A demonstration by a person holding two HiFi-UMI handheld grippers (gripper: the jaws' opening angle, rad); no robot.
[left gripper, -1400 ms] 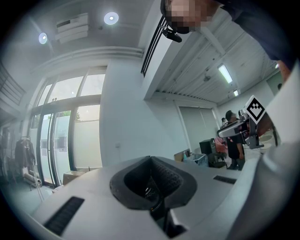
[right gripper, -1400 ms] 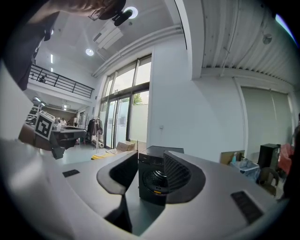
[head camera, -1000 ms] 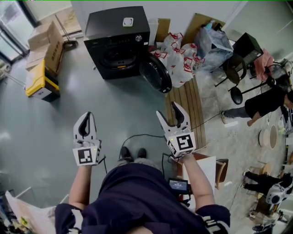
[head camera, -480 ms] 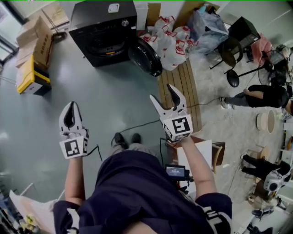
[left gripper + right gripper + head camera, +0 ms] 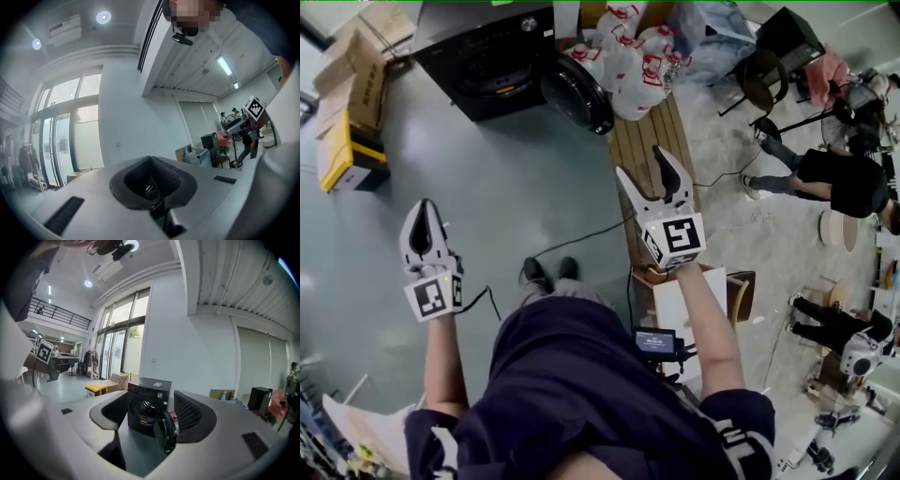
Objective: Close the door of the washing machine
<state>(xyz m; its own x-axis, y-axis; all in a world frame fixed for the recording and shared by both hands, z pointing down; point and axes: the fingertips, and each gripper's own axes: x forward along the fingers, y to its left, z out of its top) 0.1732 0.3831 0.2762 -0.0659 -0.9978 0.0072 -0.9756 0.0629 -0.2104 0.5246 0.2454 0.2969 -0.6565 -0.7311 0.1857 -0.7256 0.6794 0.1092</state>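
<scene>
The black washing machine [image 5: 483, 47] stands at the top edge of the head view, its round door [image 5: 577, 94] swung open to its right. My right gripper [image 5: 645, 178] is open with nothing between its jaws, far short of the machine. In the right gripper view, the right gripper [image 5: 152, 420] frames the machine [image 5: 147, 401] and its hanging door [image 5: 167, 431]. My left gripper [image 5: 423, 208] is shut and empty at the left. The left gripper [image 5: 151, 180] faces a white wall in its own view.
White bags with red print [image 5: 623, 66] are piled right of the door. Wooden slats [image 5: 652, 141] lie under my right gripper. Cardboard boxes [image 5: 347, 84] and a yellow box [image 5: 337, 155] sit at the left. A cable [image 5: 581, 234] crosses the floor. A seated person [image 5: 834, 178] and chairs [image 5: 764, 70] are at the right.
The machine has slid up to the top edge of the head view. My right gripper has shifted right over the slats with its jaws spread a little wider. The left gripper stays shut.
</scene>
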